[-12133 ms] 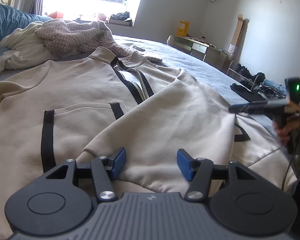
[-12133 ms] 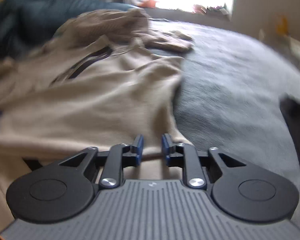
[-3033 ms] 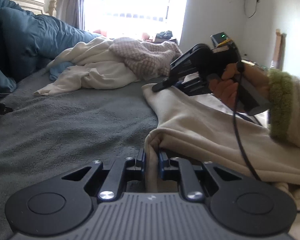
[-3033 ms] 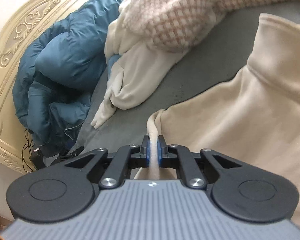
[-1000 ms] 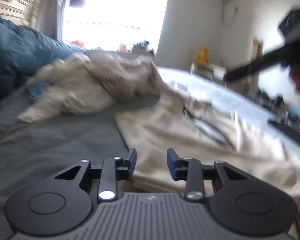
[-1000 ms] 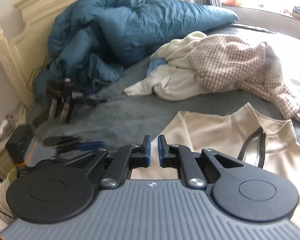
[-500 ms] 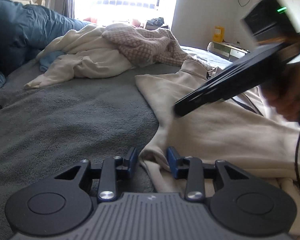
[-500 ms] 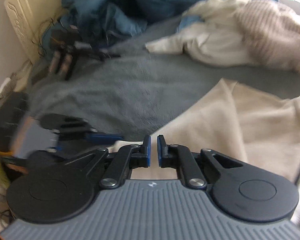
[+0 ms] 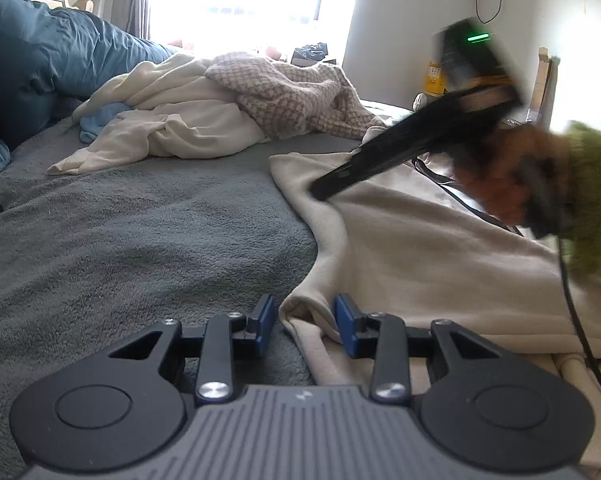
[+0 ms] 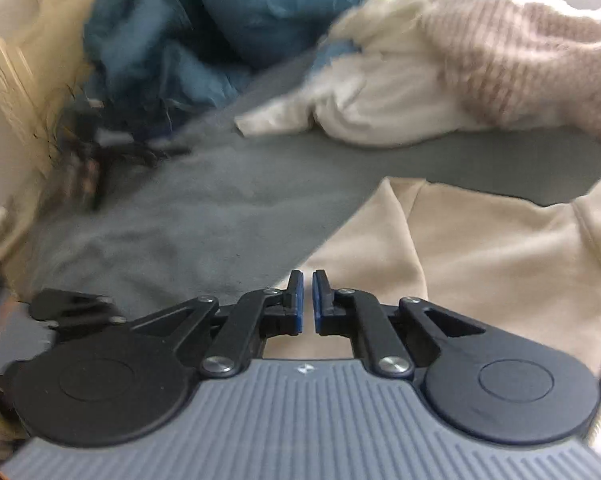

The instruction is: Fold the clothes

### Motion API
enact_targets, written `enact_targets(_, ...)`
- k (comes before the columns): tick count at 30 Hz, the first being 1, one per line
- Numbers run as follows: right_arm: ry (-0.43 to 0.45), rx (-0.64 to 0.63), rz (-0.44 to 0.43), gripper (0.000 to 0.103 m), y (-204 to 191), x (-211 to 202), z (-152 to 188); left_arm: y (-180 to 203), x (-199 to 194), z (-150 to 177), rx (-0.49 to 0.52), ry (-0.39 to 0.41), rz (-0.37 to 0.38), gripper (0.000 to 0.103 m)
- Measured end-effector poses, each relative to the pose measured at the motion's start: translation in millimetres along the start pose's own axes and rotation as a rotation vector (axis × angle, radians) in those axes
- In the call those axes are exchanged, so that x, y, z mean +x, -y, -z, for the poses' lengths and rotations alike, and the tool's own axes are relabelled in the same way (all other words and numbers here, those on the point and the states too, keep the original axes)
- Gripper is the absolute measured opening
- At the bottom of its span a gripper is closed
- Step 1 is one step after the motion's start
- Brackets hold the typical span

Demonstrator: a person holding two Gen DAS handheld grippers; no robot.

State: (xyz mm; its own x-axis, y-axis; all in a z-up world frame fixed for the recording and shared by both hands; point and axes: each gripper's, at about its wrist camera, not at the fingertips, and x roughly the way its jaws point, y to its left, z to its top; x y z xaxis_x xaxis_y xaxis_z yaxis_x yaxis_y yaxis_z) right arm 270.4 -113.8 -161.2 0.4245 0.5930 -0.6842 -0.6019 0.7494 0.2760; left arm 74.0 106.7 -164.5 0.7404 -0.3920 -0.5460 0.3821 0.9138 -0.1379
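Note:
A beige zip jacket (image 9: 420,248) lies spread on the grey bed cover (image 9: 140,240). Its near folded corner sits between the blue pads of my left gripper (image 9: 306,326). That gripper is open: the left pad stands clear of the cloth. In the left wrist view my right gripper (image 9: 320,194) is a dark blur held by a hand (image 9: 496,176), its tip down at the jacket's far left edge. In its own view the right gripper (image 10: 307,304) hovers over the jacket (image 10: 480,248) by that edge. Its jaws are closing to a thin slit with nothing between them.
A heap of white and checked clothes (image 9: 228,112) lies at the back of the bed, against a blue duvet (image 9: 40,64). A cream headboard (image 10: 4,80) and a dark stand-like object (image 10: 88,160) are at the far left. A black cable (image 9: 576,320) trails across the jacket's right side.
My right gripper has swung down and forward to the jacket's left edge, and its jaws have drawn closer. The left gripper sank slightly, so the jacket's corner now lies between its pads.

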Motion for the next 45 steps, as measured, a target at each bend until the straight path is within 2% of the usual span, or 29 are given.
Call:
enact_targets(2, 0.032, 0.08, 0.04, 0.0, 21.5, 14.9, -11.3, 0.3, 0.7, -0.3, 0.003, 0.0, -0.002, 0.036)
enact_targets(4, 0.084, 0.212, 0.072, 0.0, 41.2, 9.2, -19.2, -0.5, 1.2, -0.3, -0.001, -0.001, 0.001, 0.036)
enact_targets(5, 0.096, 0.23, 0.101, 0.006, 43.0, -4.5, -18.6, -0.9, 0.8, 0.2, -0.005, -0.001, 0.004, 0.036)
enact_targets(7, 0.116, 0.252, 0.161, 0.006, 44.5, -34.8, -16.3, -1.7, 0.7, 0.3, -0.01, -0.001, 0.008, 0.036)
enact_targets(9, 0.158, 0.259, 0.167, 0.005, 36.4, -91.1, -4.3, -1.9, 0.0, 0.2, -0.012, 0.003, 0.009, 0.037)
enact_targets(12, 0.236, 0.194, 0.224, 0.005, 6.2, -199.8, 24.0, -2.1, -5.6, -1.7, -0.019, 0.025, 0.006, 0.039)
enact_targets(15, 0.304, 0.094, 0.361, 0.006, -22.9, -303.9, 61.1, 5.4, -26.8, -9.5, 0.009, 0.101, -0.038, 0.045)
enact_targets(18, 0.335, 0.053, 0.445, 0.006, -58.9, -367.8, 104.9, 18.8, -53.5, -21.3, 0.017, 0.179, -0.058, 0.051)
enact_targets(19, 0.334, 0.056, 0.443, 0.006, -67.7, -375.0, 122.2, 25.8, -60.0, -26.0, 0.011, 0.191, -0.041, 0.052)
enact_targets(20, 0.331, 0.06, 0.437, 0.006, -76.5, -380.7, 139.9, 36.4, -61.7, -30.7, 0.017, 0.185, -0.016, 0.053)
enact_targets(22, 0.311, 0.049, 0.419, 0.006, -89.7, -364.9, 170.2, 58.3, -64.7, -39.6, 0.03, 0.172, 0.033, 0.055)
enact_targets(24, 0.29, 0.047, 0.389, 0.006, -97.9, -338.6, 198.4, 88.6, -55.4, -41.1, 0.087, 0.107, 0.074, 0.057)
enact_targets(27, 0.24, 0.109, 0.321, 0.006, -95.7, -294.1, 231.5, 122.2, -30.0, -32.4, 0.182, 0.016, 0.108, 0.057)
enact_targets(30, 0.125, 0.157, 0.387, 0.004, -82.1, -268.5, 274.1, 131.7, -2.0, -12.3, 0.267, -0.075, -0.009, 0.058)
enact_targets(31, 0.098, 0.178, 0.418, 0.003, -75.4, -264.3, 290.4, 128.0, 1.0, -8.1, 0.254, -0.079, -0.009, 0.06)
enact_targets(33, 0.142, 0.225, 0.406, 0.002, -69.9, -275.1, 307.5, 119.1, -1.8, -10.0, 0.181, -0.077, 0.013, 0.061)
enact_targets(36, 0.153, 0.239, 0.427, 0.004, -75.0, -299.2, 304.6, 115.4, -13.7, -17.6, 0.188, -0.074, -0.026, 0.061)
enact_targets(38, 0.213, 0.215, 0.421, 0.005, -83.0, -310.5, 297.9, 121.4, -26.5, -20.7, 0.209, -0.047, -0.037, 0.061)
enact_targets(41, 0.289, 0.169, 0.394, 0.006, -90.8, -313.4, 285.5, 140.1, -41.7, -20.9, 0.216, -0.023, 0.023, 0.062)
enact_targets(42, 0.311, 0.151, 0.383, 0.006, -92.5, -311.7, 280.9, 150.6, -43.5, -15.3, 0.248, -0.027, 0.051, 0.063)
enact_targets(44, 0.301, 0.125, 0.355, 0.006, -90.6, -294.3, 279.2, 171.0, -46.6, -3.6, 0.311, -0.036, 0.102, 0.067)
enact_targets(45, 0.278, 0.117, 0.341, 0.006, -88.9, -284.8, 282.4, 175.7, -44.9, 5.3, 0.342, -0.033, 0.088, 0.067)
